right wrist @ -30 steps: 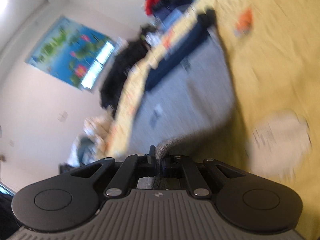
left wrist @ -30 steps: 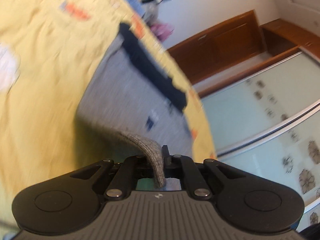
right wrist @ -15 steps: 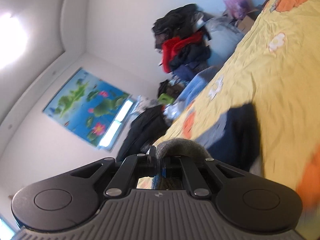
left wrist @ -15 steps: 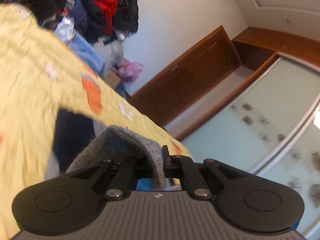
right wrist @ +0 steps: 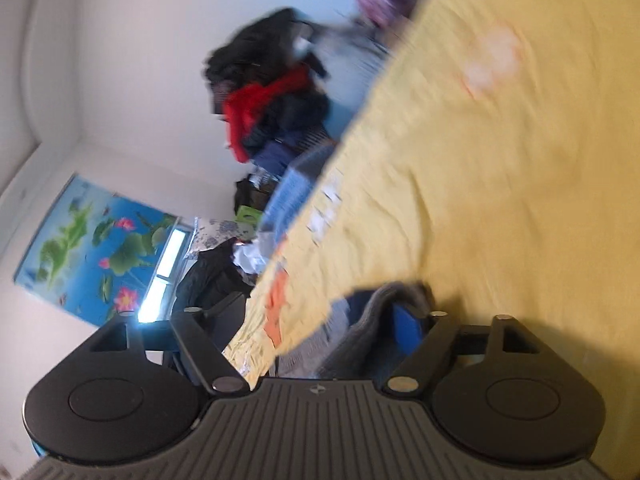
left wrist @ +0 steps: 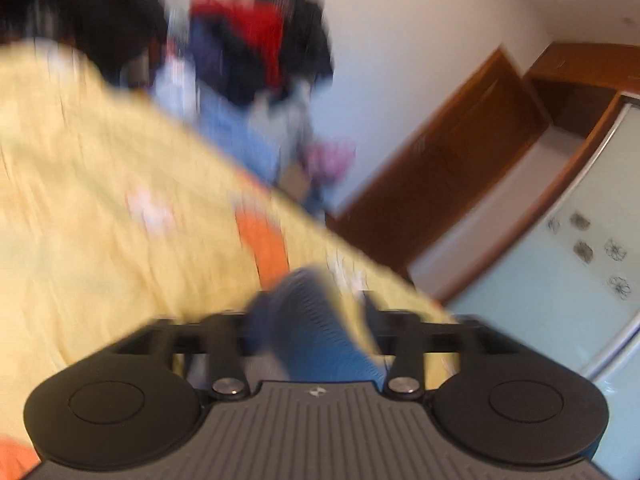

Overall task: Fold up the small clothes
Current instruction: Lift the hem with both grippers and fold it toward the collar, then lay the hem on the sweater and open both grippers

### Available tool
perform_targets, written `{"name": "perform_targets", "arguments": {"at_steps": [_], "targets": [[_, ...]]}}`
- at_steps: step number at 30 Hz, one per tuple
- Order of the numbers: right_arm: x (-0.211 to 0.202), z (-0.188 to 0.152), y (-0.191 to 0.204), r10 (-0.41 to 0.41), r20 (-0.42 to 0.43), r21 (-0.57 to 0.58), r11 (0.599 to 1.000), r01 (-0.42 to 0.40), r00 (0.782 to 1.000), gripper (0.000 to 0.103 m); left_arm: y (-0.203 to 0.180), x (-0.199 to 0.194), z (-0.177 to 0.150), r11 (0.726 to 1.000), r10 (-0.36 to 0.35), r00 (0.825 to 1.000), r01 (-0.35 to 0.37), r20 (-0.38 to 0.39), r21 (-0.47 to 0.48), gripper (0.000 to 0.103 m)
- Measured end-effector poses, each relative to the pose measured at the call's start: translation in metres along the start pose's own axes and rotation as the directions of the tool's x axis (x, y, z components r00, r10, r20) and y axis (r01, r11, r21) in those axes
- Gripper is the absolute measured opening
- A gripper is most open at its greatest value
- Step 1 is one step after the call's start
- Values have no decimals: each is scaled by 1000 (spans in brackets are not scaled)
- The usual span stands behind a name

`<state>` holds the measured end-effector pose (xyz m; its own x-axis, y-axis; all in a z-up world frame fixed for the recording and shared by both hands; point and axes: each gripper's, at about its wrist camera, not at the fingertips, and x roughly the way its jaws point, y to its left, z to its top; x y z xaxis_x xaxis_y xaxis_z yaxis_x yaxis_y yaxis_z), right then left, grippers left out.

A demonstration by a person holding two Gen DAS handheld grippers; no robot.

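step: we're letting go after a fold | left gripper (left wrist: 310,312) spread, right gripper (right wrist: 312,316) spread | garment (right wrist: 360,332) on bed (right wrist: 500,168), between the jaws | next: back out, smooth

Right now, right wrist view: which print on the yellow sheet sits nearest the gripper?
The orange print, close by the right gripper; the pale print lies far up the sheet.

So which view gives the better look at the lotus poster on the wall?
The right wrist view. The lotus poster shows there on the white wall, left of the yellow bedspread, sharp enough to make out green leaves and pink flowers. The left wrist view faces the wooden door and shows none of it.
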<state>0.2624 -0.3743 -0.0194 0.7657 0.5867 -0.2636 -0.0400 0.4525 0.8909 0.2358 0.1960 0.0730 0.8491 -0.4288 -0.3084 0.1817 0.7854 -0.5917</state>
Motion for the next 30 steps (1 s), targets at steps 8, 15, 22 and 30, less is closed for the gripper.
{"name": "perform_targets", "arguments": {"at_steps": [8, 15, 22, 30], "targets": [[22, 5, 36, -228, -14, -402, 893, 203, 974, 80, -21, 11, -31, 878, 242, 970, -225, 14, 422, 90], [60, 2, 38, -326, -50, -472, 841, 265, 944, 72, -15, 60, -42, 883, 290, 948, -213, -129, 419, 87], [72, -10, 41, -370, -66, -545, 791, 277, 927, 21, -9, 92, -51, 849, 362, 907, -227, -214, 476, 13], [47, 6, 51, -260, 64, -501, 827, 256, 964, 17, -25, 69, -33, 843, 320, 946, -256, -58, 474, 11]]}}
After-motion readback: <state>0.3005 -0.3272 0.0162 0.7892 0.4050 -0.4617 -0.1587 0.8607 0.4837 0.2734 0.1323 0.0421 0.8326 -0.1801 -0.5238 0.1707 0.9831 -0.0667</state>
